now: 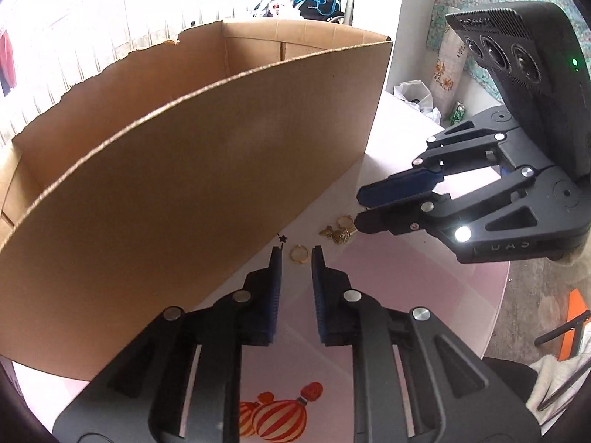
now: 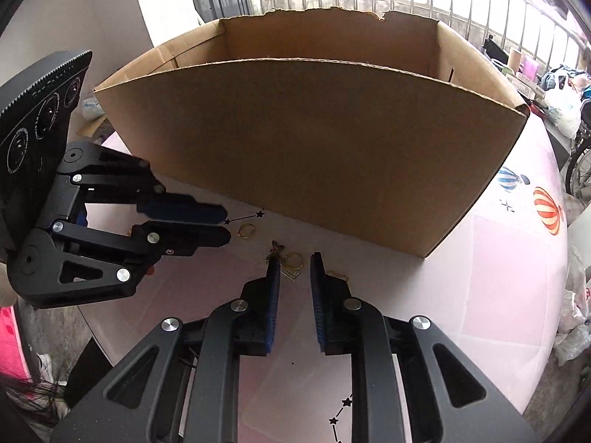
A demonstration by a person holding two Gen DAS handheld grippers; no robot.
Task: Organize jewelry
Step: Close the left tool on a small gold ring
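Two grippers — left gripper [image 1: 296, 254] and right gripper [image 2: 294, 262] — hover with jaws slightly apart, gripping nothing, over tiny, light, slippery gold rings [image 1: 298, 253] on the tabletop [image 1: 406, 277] beside the cardboard box [image 1: 184, 166] — best pinched across the band.

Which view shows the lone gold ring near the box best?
The left wrist view: the ring lies unobstructed just beyond the left gripper. The right wrist view shows it smaller, off to the side.

Left claw [image 1: 296, 254], right claw [image 2: 294, 261] — both parted.
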